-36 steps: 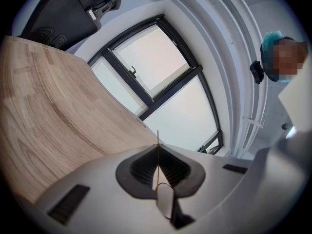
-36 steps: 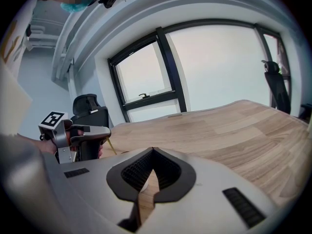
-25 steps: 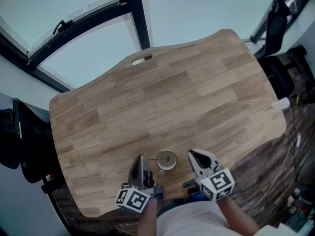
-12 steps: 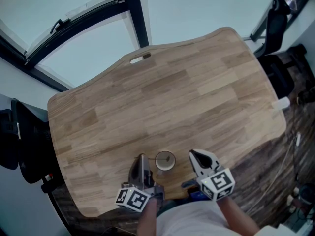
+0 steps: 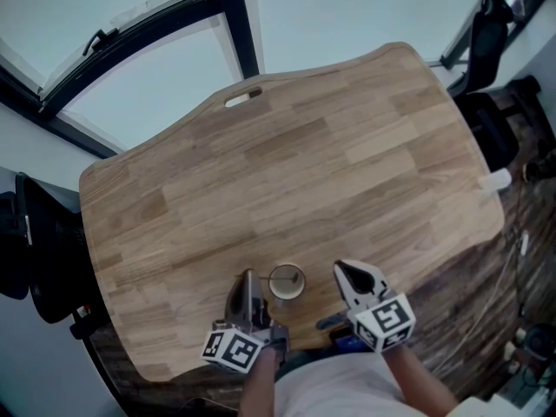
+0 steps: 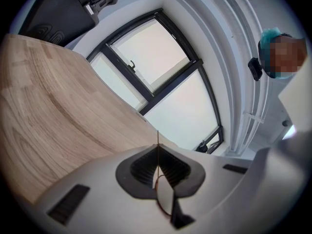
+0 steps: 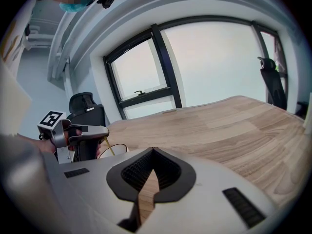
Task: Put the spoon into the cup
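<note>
Wooden table (image 5: pixel 304 163) below: my left gripper (image 5: pixel 250 278) pinches the spoon (image 7: pixel 108 146), its lower end at the cup (image 5: pixel 286 281) mouth. My right gripper (image 5: pixel 349 274) is closed and empty. Next, probably, sink it deeper and let go.

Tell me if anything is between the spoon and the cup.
Nothing visible does. The left gripper holds the thin spoon right beside the cup, with only bare table around it; the right gripper sits clear on the cup's other side.
</note>
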Demonstrator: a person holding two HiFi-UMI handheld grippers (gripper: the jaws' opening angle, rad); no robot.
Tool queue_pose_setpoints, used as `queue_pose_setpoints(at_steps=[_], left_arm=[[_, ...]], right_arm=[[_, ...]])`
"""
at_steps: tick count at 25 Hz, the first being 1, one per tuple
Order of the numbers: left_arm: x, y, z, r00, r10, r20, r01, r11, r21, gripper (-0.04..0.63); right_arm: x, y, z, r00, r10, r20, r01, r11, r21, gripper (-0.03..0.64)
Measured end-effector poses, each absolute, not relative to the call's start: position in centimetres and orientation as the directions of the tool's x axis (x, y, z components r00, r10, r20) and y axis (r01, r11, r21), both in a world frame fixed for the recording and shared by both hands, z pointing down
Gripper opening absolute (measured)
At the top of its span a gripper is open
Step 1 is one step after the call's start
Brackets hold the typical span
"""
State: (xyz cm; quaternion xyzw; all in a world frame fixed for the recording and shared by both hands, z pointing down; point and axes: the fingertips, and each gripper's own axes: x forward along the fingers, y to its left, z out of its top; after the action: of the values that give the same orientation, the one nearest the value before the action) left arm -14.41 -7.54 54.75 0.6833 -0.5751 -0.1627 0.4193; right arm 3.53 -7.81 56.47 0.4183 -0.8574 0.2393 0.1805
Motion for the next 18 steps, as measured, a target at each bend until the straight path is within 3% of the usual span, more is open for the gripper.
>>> queue_pose_setpoints(at_steps=[18], left_arm=[[-13.5,-7.6,55.1,0.271,-0.928,0.257,-0.649,0.021,0.760,0.003]], right_arm=[[4.8,-8.1,56.9,-0.587,-0.619,0.522,-0.801,0.536,-0.266,-0.003]])
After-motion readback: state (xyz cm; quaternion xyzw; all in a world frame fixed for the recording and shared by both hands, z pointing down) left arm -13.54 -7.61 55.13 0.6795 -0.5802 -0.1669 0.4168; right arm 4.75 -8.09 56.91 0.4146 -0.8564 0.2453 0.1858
